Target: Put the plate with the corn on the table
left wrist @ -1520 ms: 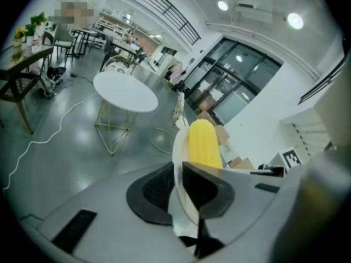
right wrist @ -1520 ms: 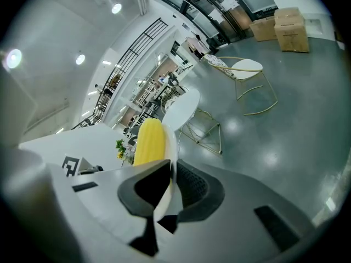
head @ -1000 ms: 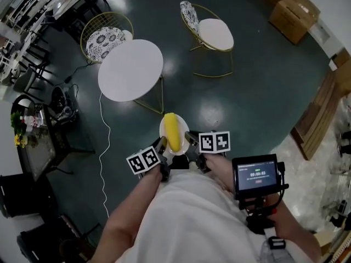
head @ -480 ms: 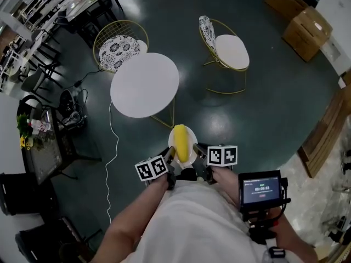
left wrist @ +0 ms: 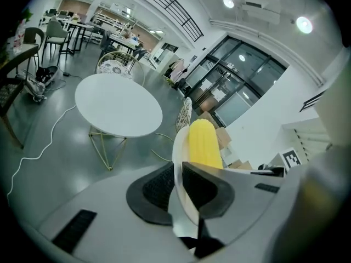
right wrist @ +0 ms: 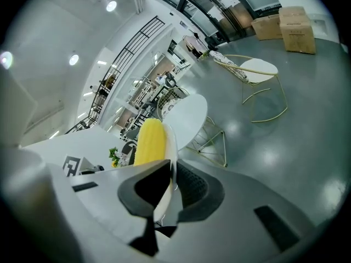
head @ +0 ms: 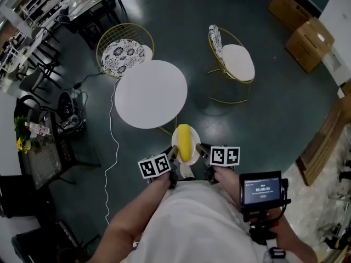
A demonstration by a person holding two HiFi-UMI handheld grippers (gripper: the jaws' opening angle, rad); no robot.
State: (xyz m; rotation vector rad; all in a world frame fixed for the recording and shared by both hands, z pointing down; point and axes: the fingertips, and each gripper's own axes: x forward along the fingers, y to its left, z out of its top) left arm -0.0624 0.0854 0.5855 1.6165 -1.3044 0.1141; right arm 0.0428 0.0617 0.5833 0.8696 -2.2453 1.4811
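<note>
A white plate [head: 192,153] carrying a yellow corn cob [head: 185,142] is held in the air between both grippers, just short of the round white table [head: 151,93]. My left gripper [head: 171,159] is shut on the plate's left rim [left wrist: 178,163], and my right gripper [head: 202,153] is shut on its right rim [right wrist: 170,147]. The corn [left wrist: 203,145] lies lengthwise on the plate, also visible in the right gripper view as a yellow cob [right wrist: 149,141]. The table [left wrist: 118,104] stands ahead, its top bare.
Two gold wire chairs stand beyond the table, one patterned [head: 123,51] and one with a white seat [head: 237,62]. A white cable [head: 112,141] runs over the dark floor at left. Black furniture [head: 38,147] lines the left side; cardboard boxes [head: 310,34] sit far right.
The table and chairs have shifted lower and rightward in the head view, so I have come closer to the table. Both grippers still hold the plate in the same way.
</note>
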